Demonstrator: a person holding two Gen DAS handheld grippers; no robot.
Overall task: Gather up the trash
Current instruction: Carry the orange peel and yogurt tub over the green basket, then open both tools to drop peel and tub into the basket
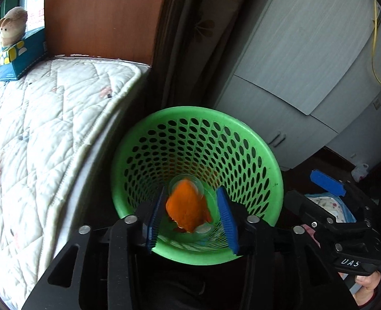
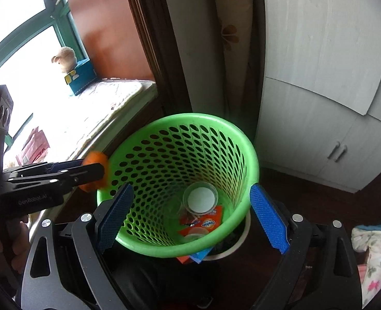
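A green perforated waste basket stands on the floor beside a padded window seat; it also shows in the right wrist view. My left gripper is above its near rim, open, with a crumpled orange piece of trash between the blue pads, blurred and apparently loose. In the right wrist view the orange piece sits at the left gripper's tip over the basket's left rim. My right gripper is open and empty at the near rim. Inside lie a clear plastic cup and an orange wrapper.
A quilted white mattress pad covers the window seat on the left, with a blue tissue box and a plush toy. Grey cabinets stand behind and right. A floral cloth lies at lower right.
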